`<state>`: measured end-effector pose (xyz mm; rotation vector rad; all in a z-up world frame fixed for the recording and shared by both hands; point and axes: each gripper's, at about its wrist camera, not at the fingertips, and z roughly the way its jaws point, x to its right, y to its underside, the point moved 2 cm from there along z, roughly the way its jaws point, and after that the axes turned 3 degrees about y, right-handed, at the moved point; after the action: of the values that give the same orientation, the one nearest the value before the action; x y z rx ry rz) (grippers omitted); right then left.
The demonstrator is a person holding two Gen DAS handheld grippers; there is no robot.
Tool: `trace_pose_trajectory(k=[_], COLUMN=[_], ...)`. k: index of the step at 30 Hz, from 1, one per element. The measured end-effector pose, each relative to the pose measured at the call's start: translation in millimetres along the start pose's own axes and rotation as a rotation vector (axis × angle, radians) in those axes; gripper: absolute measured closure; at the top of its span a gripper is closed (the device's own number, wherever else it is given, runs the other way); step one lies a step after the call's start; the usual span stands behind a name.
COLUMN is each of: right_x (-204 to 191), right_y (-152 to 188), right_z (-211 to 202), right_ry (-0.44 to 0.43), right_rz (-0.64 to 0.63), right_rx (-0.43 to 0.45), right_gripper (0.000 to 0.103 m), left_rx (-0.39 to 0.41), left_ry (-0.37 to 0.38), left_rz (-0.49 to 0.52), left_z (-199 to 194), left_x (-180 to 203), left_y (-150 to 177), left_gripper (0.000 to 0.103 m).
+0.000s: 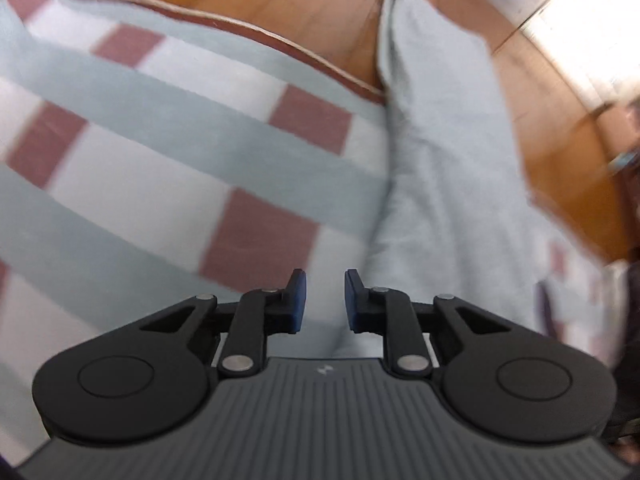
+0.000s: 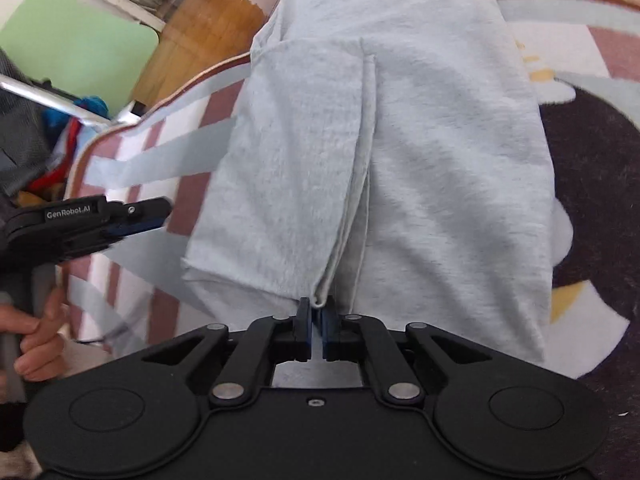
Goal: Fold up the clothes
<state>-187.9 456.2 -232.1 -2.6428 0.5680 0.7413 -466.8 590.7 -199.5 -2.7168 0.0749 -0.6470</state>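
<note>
A light grey garment lies folded lengthwise on a striped rug. My right gripper is shut on the garment's near edge, where the folded layers meet in a seam-like ridge. In the left wrist view the same grey garment runs up the right side, over the rug with its pale blue bands and maroon blocks. My left gripper hovers above the rug beside the garment's edge, its blue pads apart with nothing between them. The left gripper also shows side-on at the garment's left, held by a hand.
Wooden floor lies beyond the rug's brown border. A dark patch of the rug's pattern sits right of the garment. Coloured clothes are piled at far left, near a metal bar and a green panel.
</note>
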Motion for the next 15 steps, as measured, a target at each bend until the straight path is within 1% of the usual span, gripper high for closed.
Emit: trace_pose_trajectory(k=[1,2,3,5,7,8,9,10,12,14,15], right_x=[3.6,9.1,14.2,22.4,25.7,24.5,23.6,21.8,14.8,14.9,21.9], right_y=[-1.4,-3.4,-4.5,-4.6,-4.2,-3.3,-3.5,-4.0,-2.9,-5.3,-7.1], right_z=[-1.1,-2.2,-2.5,-1.5,-2.7,-3.7,-7.3,-13.3,-22.2,-30.0,-34.9], right_ry=[-0.019,-0.040,-0.062,-0.106,-0.125,-0.114,-0.093,-0.064,-0.045,-0.025,0.002], right_rz=[0.014,0.037,0.062,0.116,0.134,0.111,0.074,0.017,-0.071,-0.097,-0.092], right_rx=[0.006,0.017,0.026,0.031,0.039,0.050,0.069,0.104,0.166,0.170,0.177], right_gripper=[0.086,0.076,0.072,0.068,0.071,0.096,0.098,0.098,0.098,0.098,0.094], left_rx=[-0.007,-0.028,-0.051,-0.097,-0.150,-0.172,-0.169,-0.155,-0.109,-0.073,-0.074], left_ry=[0.011,0.009,0.021,0.043,0.061,0.061,0.015,-0.047,-0.105,-0.178,-0.218], left_rz=[0.007,0.034,0.057,0.104,0.173,0.210,0.261,0.331,0.483,0.552,0.549], left_z=[4.3,10.3,15.9,27.2,37.7,42.5,45.6,46.7,40.1,32.5,32.0], left_x=[2.1,7.6,13.9,26.4,40.0,46.8,53.7,62.2,82.5,90.7,87.3], left_y=[-0.8,0.2,2.2,6.6,13.1,16.4,19.7,22.2,32.9,43.3,44.7], left_gripper=[0.074,0.062,0.057,0.046,0.039,0.045,0.063,0.089,0.091,0.091,0.093])
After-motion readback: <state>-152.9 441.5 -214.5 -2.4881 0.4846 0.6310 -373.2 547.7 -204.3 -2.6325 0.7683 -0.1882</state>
